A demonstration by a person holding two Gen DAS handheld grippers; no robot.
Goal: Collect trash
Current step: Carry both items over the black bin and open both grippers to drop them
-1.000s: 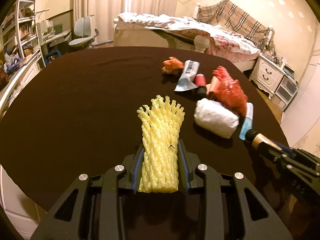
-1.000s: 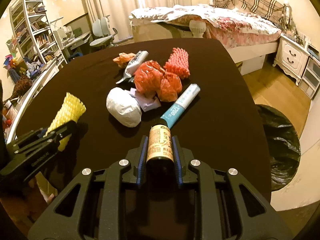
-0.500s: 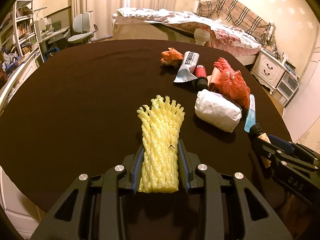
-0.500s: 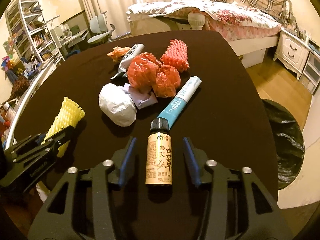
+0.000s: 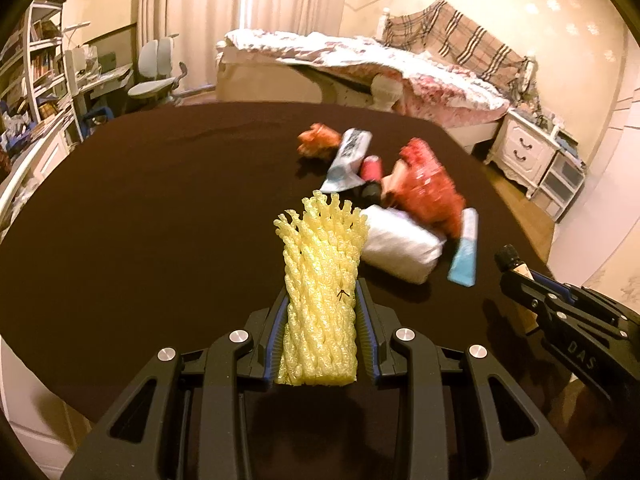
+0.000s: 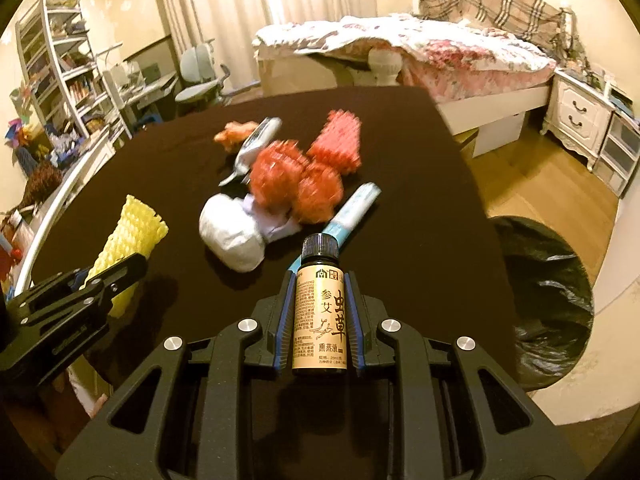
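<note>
Dark brown cloth covers the round table [image 5: 140, 220] in the left wrist view, w/ a bedroom behind: bed [image 5: 360, 64] under a floral quilt, plaid blanket at its head, pale curtains, desk chair [image 5: 154, 76] and bookshelves at left, white nightstand [image 5: 524, 148] at right. The left gripper [image 5: 322, 320] is clamped on a yellow foam net sleeve [image 5: 320, 280] — blue pads pressed against both its sides, frilled end sticking out ahead. Past it on the cloth lies a blurred trash pile: white wad [image 5: 400, 244], red net bag [image 5: 428, 188], blue-white tube [image 5: 466, 248], an orange scrap and a flattened tube farther back. The right gripper [image 5: 560, 312] shows at the right edge.

Right wrist view: same cloth, same room. The right gripper [image 6: 320, 312] is closed on a small brown bottle [image 6: 320, 312] w/ tan label and black cap, pads tight on both sides. The pile sits just ahead, motion-blurred — white wad [image 6: 232, 236], red net bag [image 6: 296, 180], a red foam sleeve [image 6: 338, 144] behind it. Off the table's right edge stands a bin lined w/ a black bag [image 6: 548, 288], on wood floor. The left gripper [image 6: 80, 292] w/ its yellow sleeve is at left.
</note>
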